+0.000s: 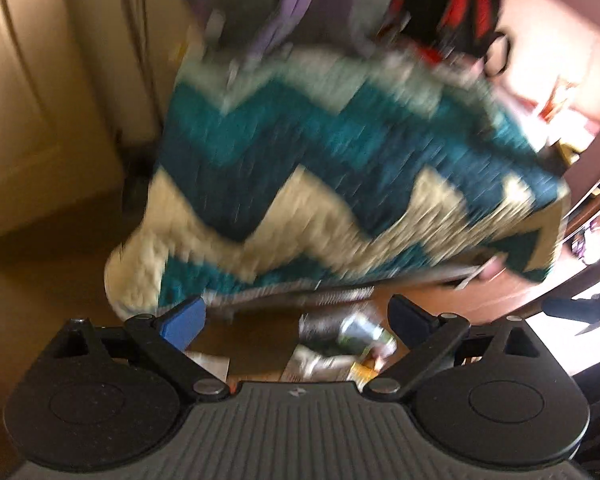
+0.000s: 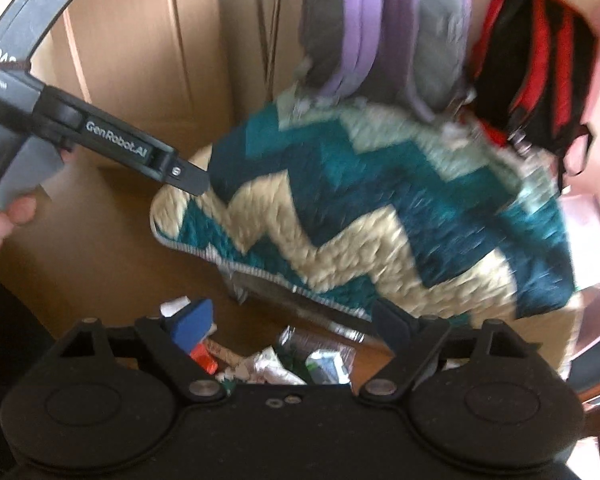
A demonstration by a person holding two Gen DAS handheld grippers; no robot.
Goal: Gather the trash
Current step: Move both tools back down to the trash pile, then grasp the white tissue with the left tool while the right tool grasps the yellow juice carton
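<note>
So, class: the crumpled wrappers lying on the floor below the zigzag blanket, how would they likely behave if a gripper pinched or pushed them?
The crumpled wrappers look thin and creased, so they would probably fold and flatten under a pinch. They seem light, likely sliding across the smooth wooden floor when pushed. Their shiny surface suggests some slipperiness.

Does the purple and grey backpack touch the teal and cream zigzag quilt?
Touching. In the right wrist view the purple and grey backpack rests its lower end on the top edge of the teal and cream zigzag quilt, no gap visible.
</note>
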